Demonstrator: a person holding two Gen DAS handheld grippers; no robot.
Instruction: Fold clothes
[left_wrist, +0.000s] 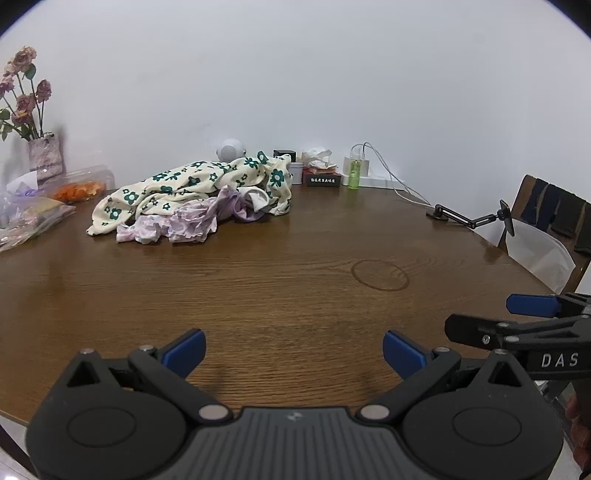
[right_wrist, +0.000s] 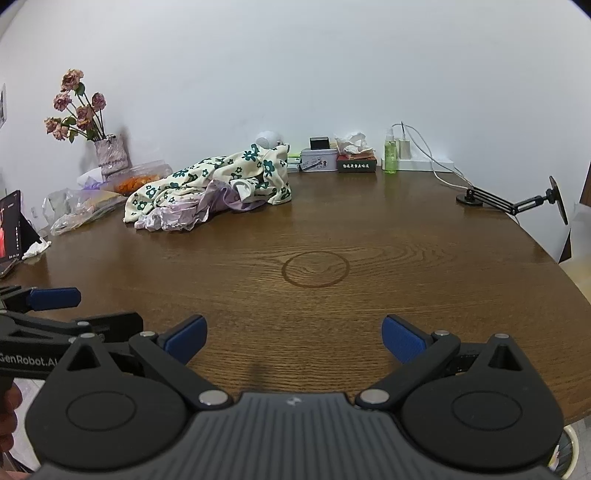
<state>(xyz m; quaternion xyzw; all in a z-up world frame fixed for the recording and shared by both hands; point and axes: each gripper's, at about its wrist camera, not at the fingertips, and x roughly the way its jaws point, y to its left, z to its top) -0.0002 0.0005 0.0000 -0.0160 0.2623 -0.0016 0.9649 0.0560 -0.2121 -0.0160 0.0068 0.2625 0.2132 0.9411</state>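
A crumpled pile of clothes lies at the far left-centre of the round wooden table (left_wrist: 295, 280): a cream garment with green flowers (left_wrist: 192, 184) (right_wrist: 221, 173) on top, a pale purple garment (left_wrist: 184, 221) (right_wrist: 184, 214) under and in front of it. My left gripper (left_wrist: 293, 352) hovers open over the near table edge, far from the pile, nothing between its blue pads. My right gripper (right_wrist: 293, 338) is open and empty as well, beside the left one. Each gripper shows at the side of the other's view.
Along the back wall stand a vase of dried flowers (right_wrist: 107, 151), plastic bags with orange snacks (left_wrist: 79, 190), a tin, a tissue box (right_wrist: 356, 160), a green spray bottle (right_wrist: 389, 155) and a charger with cable. A phone holder arm (right_wrist: 513, 201) sits at right, a chair (left_wrist: 550, 225) beyond.
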